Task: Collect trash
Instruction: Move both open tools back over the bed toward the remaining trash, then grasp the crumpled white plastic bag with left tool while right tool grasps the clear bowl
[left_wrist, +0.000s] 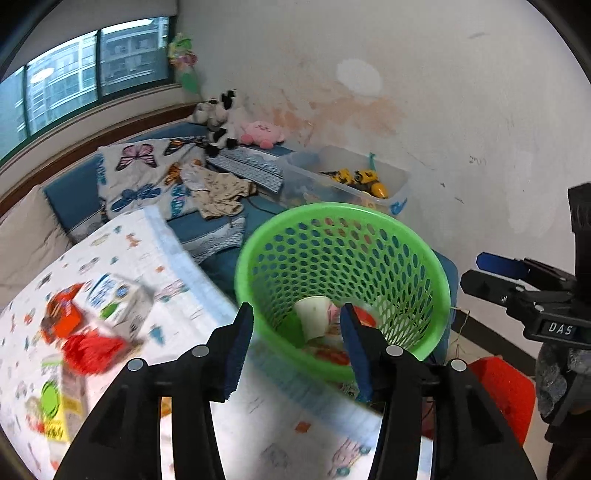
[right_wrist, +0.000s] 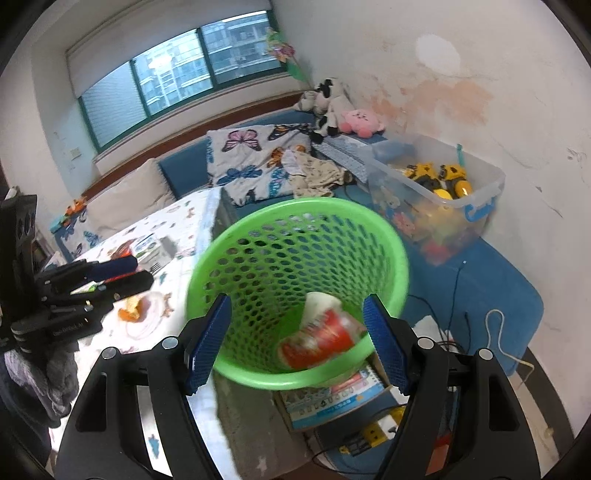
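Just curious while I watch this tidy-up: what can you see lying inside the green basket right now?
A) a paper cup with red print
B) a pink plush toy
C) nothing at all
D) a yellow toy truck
A: a white paper cup with red print lies on its side at the bottom of the green basket.

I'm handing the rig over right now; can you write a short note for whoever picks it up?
Left gripper: open, nothing between the pads.
Right gripper: open, empty, over the green basket.
In the basket: a paper cup and a red wrapper.
Left on the patterned cover: a milk carton, red packaging, a yellow-green box, and orange peel.
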